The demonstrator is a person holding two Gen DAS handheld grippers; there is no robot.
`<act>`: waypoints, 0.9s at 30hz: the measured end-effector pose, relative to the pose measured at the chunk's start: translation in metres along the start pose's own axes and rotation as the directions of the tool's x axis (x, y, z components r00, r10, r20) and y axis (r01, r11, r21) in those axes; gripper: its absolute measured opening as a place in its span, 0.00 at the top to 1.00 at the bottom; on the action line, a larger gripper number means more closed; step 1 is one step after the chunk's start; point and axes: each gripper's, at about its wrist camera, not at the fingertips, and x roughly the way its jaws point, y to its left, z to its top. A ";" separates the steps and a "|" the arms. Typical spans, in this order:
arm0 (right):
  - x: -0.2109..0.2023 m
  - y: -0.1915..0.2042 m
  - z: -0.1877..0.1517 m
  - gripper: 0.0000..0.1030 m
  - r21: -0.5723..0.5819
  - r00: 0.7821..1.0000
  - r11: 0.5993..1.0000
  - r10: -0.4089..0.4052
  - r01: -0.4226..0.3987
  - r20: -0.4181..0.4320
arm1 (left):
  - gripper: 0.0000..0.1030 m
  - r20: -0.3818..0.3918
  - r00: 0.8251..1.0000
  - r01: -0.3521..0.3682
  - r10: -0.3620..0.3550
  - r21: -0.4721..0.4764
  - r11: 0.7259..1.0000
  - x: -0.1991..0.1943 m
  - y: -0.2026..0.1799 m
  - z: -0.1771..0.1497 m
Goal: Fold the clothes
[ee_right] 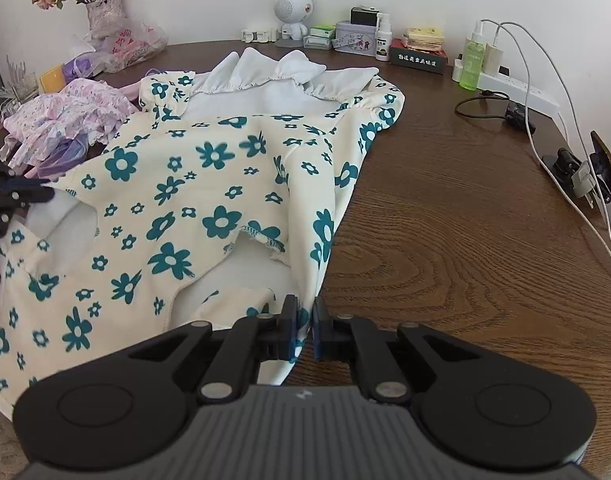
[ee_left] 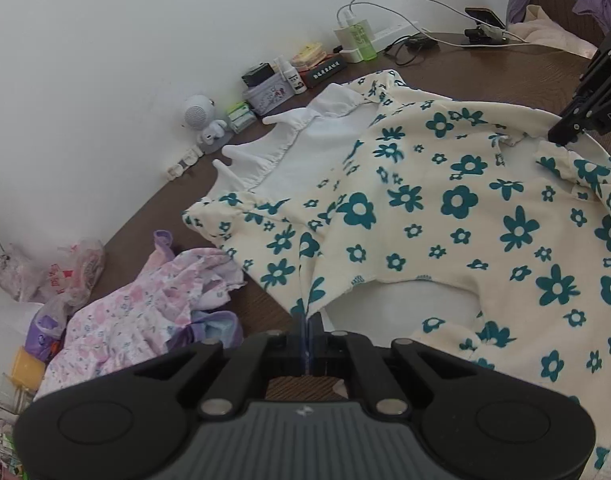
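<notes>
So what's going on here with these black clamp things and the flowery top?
Someone is folding clothes with two hand-held grippers. The left gripper and the right gripper have each pinched an edge of the cream garment with teal flowers, which lies spread on the brown table. A pink floral garment lies crumpled beside it.

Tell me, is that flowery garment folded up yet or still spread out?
Mostly spread out. The flowery garment lies open across the table, white collar showing; only its near part is lifted and doubled over.

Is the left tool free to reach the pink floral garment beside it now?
Probably not: the left tool is shut on the flowered dress. The pink floral garment lies close, unobstructed.
</notes>
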 end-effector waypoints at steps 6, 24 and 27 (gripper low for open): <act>-0.007 -0.010 -0.003 0.95 0.002 1.000 1.000 0.017 -0.017 -0.004 | 0.92 -0.022 1.000 0.004 -0.005 -0.012 1.000 0.003 -0.004 -0.002; 0.010 -0.014 0.019 0.99 0.051 0.998 0.997 0.052 -0.053 0.027 | 0.97 -0.024 1.000 0.017 -0.019 -0.070 0.997 0.032 -0.008 0.009; 0.010 -0.028 0.020 0.99 0.104 0.998 0.993 0.060 -0.061 0.015 | 0.97 -0.029 0.997 -0.071 0.072 0.013 0.997 0.031 -0.010 0.002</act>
